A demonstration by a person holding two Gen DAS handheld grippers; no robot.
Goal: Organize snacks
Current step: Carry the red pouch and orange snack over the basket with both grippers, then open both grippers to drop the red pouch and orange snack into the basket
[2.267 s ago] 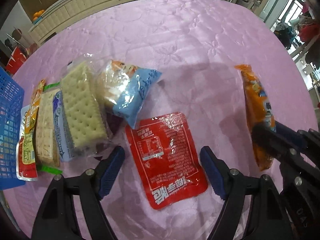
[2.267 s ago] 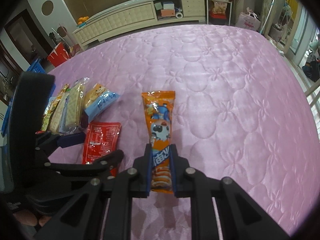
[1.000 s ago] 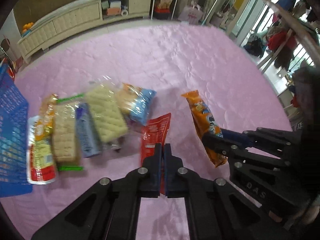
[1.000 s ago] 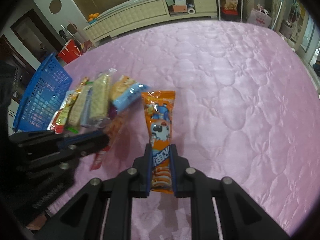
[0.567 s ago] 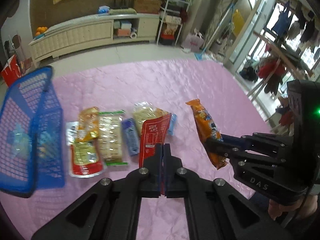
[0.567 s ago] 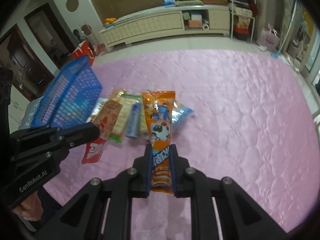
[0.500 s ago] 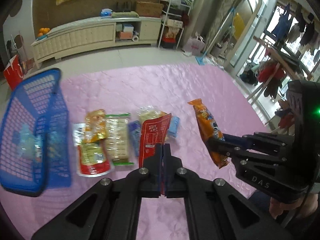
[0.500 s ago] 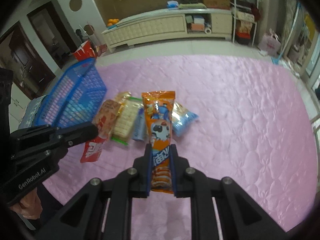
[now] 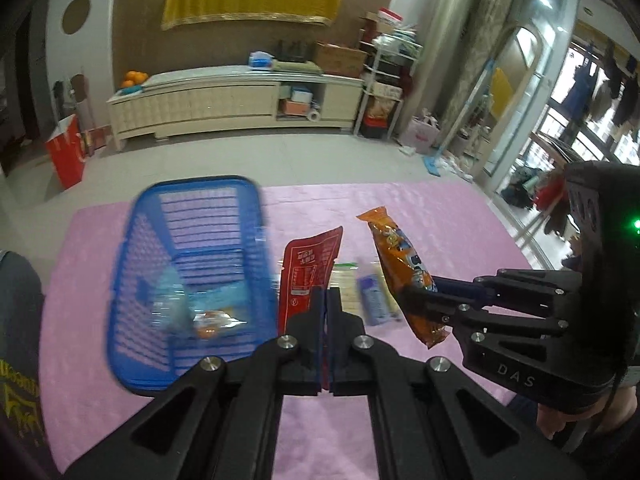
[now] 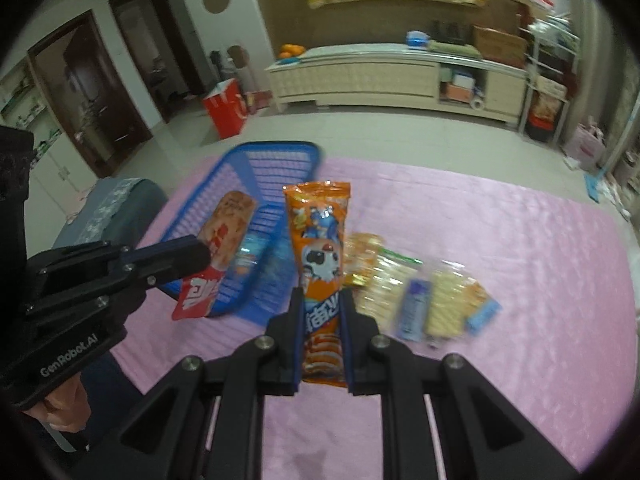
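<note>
A: What sits far left?
B: A blue basket (image 9: 188, 280) on the pink cloth (image 9: 440, 216), a few wrapped snacks already lying inside.

A: And the left gripper (image 9: 325, 308)?
B: Clamped tight on a red pouch (image 9: 310, 272), held in the air just right of the basket.

A: The right gripper (image 10: 322, 320)?
B: Pinched on an orange packet (image 10: 320, 248), also off the cloth, right of the red pouch.

A: Anything left lying?
B: A row of cracker packs (image 10: 436, 300) on the cloth, right of the basket, below the packet.
</note>
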